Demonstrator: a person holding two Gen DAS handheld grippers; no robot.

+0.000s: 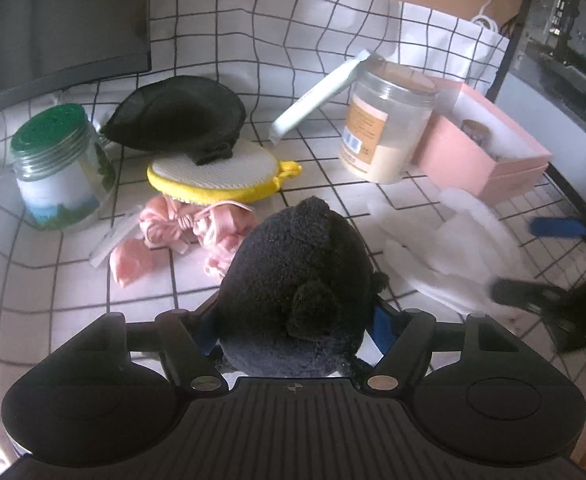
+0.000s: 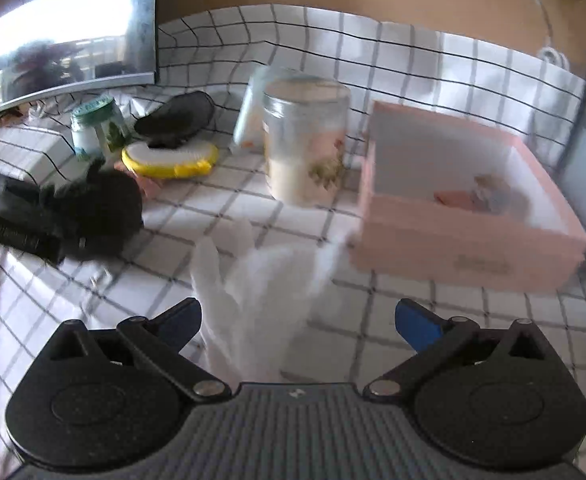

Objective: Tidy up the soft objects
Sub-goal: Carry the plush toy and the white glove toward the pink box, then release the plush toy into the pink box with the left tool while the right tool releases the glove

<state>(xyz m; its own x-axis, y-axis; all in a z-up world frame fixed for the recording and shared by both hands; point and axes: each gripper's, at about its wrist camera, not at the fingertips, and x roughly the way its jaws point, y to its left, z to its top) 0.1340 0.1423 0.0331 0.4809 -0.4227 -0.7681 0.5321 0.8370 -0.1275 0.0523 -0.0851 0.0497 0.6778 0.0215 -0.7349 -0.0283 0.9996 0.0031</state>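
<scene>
- Black plush toy (image 1: pixel 297 276) sits between the left gripper (image 1: pixel 295 320)'s wide-apart jaws.
- White glove (image 2: pixel 253 292) lies between the right gripper (image 2: pixel 299 320)'s open jaws, unclamped.

Black plush toy (image 1: pixel 297 276), white glove (image 2: pixel 253 280)

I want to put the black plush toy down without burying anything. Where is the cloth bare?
Bare cloth lies in front of the green-lidded jar and pink satin pouch. Crowded: between the yellow sponge, powder jar, white glove and pink box.
</scene>
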